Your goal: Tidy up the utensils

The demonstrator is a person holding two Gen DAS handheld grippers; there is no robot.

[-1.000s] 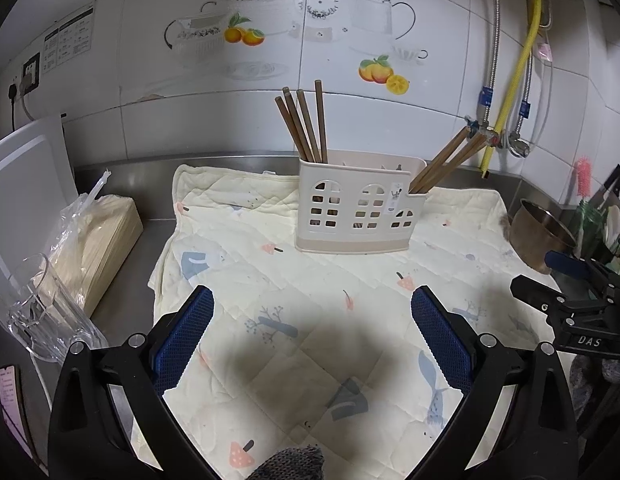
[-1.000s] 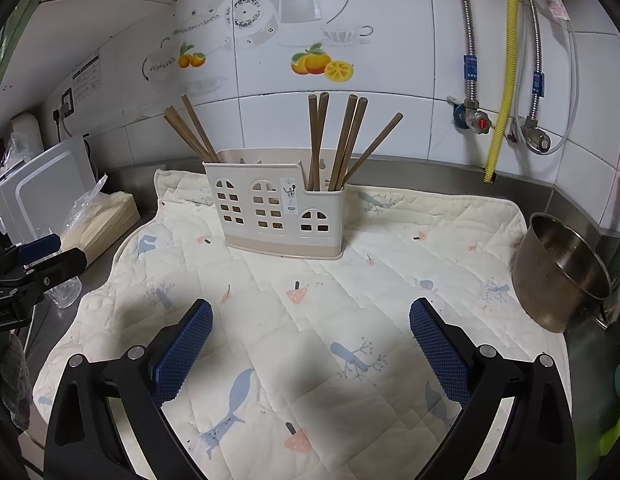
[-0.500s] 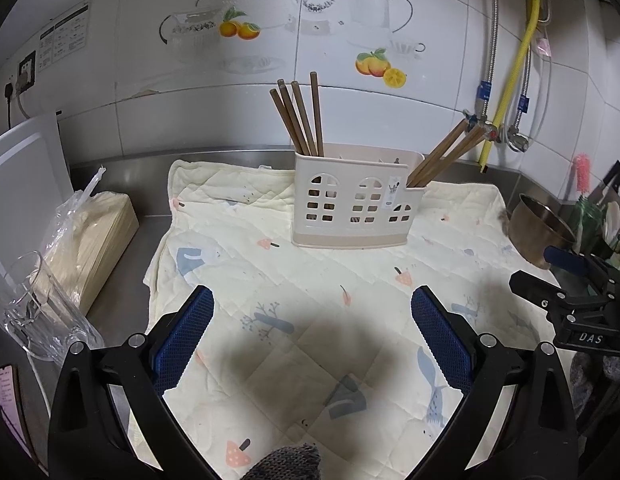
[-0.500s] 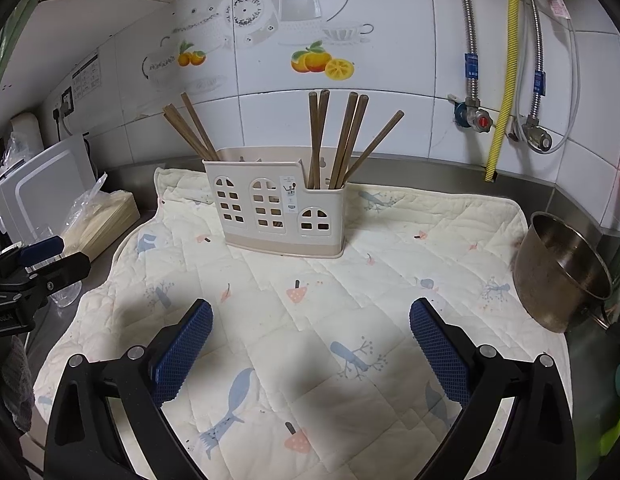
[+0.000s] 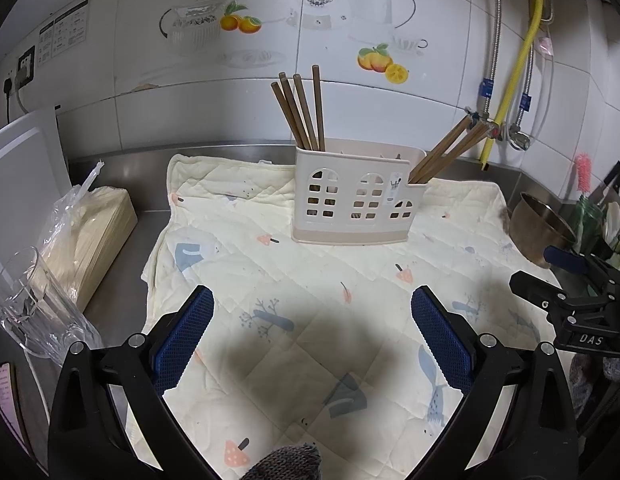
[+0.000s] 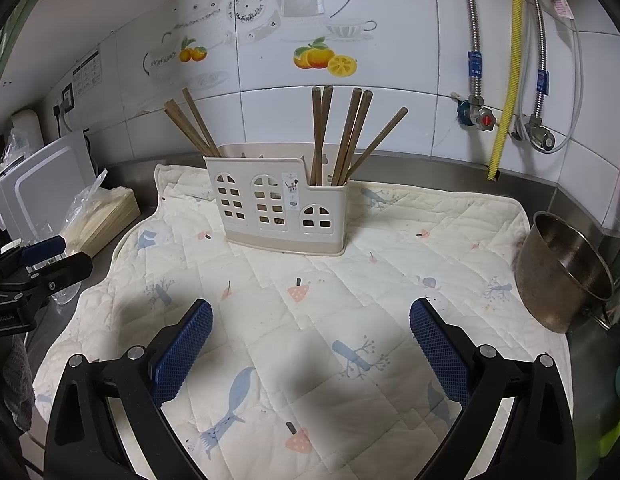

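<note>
Now left wrist view: left tool [image 5: 312, 338] wide open, empty, over quilted mat [image 5: 270, 280]. Utensil holder [image 5: 356, 198] behind it on mat, chopsticks [image 5: 306, 114] standing in both end compartments.
Right wrist view: right tool [image 6: 310, 338] wide open, empty. Holder ahead; metal pot [image 6: 562, 272] right of holder, off mat edge.

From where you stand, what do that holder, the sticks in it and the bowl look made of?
The holder looks like matte cream plastic, with moulded window cut-outs. The chopsticks look like dark brown wood, perhaps bamboo. The bowl seems to be metal, with a dull, reflective sheen.
</note>
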